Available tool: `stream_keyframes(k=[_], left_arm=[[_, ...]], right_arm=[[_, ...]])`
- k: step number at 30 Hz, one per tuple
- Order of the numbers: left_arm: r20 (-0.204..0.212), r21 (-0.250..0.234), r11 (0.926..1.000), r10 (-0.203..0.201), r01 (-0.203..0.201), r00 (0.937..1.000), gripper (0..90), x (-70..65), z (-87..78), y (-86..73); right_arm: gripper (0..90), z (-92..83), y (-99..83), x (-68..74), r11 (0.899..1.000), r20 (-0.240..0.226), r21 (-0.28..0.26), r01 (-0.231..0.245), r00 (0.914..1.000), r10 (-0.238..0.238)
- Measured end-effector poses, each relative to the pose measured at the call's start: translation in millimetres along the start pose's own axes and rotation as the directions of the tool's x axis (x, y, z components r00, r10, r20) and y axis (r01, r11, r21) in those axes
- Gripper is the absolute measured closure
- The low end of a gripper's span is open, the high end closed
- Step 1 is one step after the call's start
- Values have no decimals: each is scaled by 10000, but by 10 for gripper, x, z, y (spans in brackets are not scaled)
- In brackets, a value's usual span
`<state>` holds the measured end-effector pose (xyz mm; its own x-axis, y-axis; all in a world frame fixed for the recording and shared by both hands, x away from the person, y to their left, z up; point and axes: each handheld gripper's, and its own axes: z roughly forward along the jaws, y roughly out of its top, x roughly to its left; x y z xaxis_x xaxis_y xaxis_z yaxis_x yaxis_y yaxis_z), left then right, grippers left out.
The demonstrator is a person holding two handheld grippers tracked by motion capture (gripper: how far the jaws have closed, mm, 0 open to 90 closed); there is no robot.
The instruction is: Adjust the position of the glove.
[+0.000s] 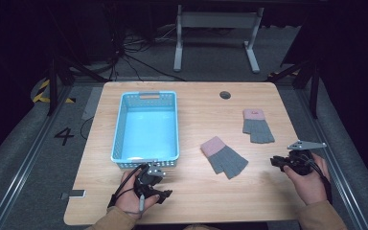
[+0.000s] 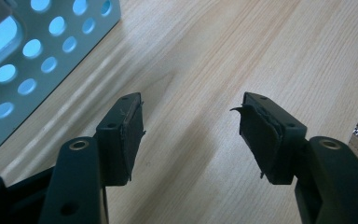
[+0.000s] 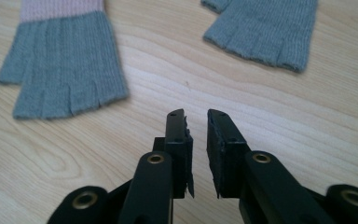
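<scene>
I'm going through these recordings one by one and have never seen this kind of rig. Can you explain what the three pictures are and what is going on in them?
There is no robot here: a person sits at a wooden table and holds a hand-operated pair of tongs in each hand. The wide picture comes from a fixed camera overhead. It shows the left tongs near the blue basket and the right tongs at the table's right edge. The other two pictures come from cameras riding on the tongs, looking along their black jaws. The left tongs stand wide open over bare wood beside the basket. The right tongs' jaws are close together with a narrow gap, pointing at two grey fingerless gloves with pink cuffs, the nearer glove and the farther glove. Nothing is held.
</scene>
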<state>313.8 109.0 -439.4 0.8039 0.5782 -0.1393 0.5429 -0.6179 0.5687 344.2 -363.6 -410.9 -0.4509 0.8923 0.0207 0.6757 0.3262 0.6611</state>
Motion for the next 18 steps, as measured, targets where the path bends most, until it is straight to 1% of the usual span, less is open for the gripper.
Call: stream_keyframes(k=[1,4,5,6,7,8,12,14,16,18], left_arm=[[15,-35,10000,-31,31,10000,401,-3,0,2],[123,-69,10000,72,-71,9999,388,-8,-4,19],[269,-167,9998,129,-125,9996,386,-13,0,27],[288,-185,9997,184,-179,9994,386,-16,0,30],[330,-145,9995,269,-264,9991,384,-21,3,33],[388,-87,9996,258,-255,9989,369,-24,4,34],[335,-123,9996,256,-252,9991,374,-20,-2,36],[309,-145,9996,263,-259,9992,374,-22,-8,32],[301,-138,9996,260,-256,9992,374,-20,-14,29],[281,-140,9996,247,-243,9993,374,-18,-17,30]], right_arm=[[779,-3,9,6,10000,-37,-79,-14,10000,14],[765,-12,38,25,9999,-74,-158,17,10000,-19],[743,-16,74,52,9995,-274,-311,-52,9996,44],[743,-16,74,52,9995,-274,-311,-52,9996,44],[734,-15,90,65,9994,-319,-349,-44,9995,33],[724,-11,115,87,9992,-369,-403,2,9993,-17],[707,-11,201,157,9985,-740,-543,34,9972,-74],[699,-4,247,200,9980,-776,-623,134,9968,-182],[691,23,307,265,9979,-969,-621,200,9950,-260],[685,35,322,277,9975,-1012,-661,264,9943,-330]])
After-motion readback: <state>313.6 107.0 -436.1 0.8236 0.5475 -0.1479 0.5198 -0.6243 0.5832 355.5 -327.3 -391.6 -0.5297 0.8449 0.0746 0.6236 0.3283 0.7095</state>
